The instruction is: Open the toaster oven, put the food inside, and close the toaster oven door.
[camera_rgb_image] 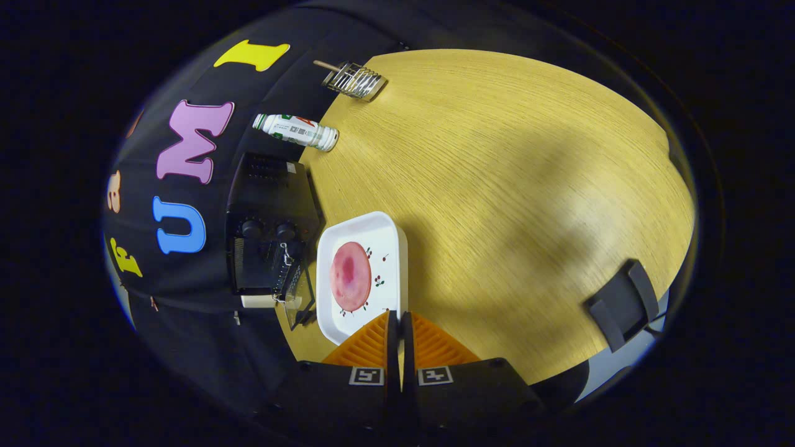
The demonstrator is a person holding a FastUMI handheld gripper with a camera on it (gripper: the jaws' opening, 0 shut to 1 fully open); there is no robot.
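Note:
A black toaster oven (267, 211) stands against the booth wall, with two knobs on its front. Its glass door (299, 298) is swung open, and a wire rack shows in the opening. A white square plate (385, 242) sits right beside the open door and carries a round pink slice of food (350, 276). My gripper (399, 316) is at the plate's near rim. Its fingers are closed to a thin slit, and the rim runs in between the fingertips. I cannot tell whether the plate rests on the wooden table (509, 186) or is lifted.
A white bottle (298, 131) stands by the wall beyond the oven. Farther on there is a metal wire rack with a wooden handle (354, 81). A black bracket (624, 304) sits at the table's edge, off to the side of my fingers.

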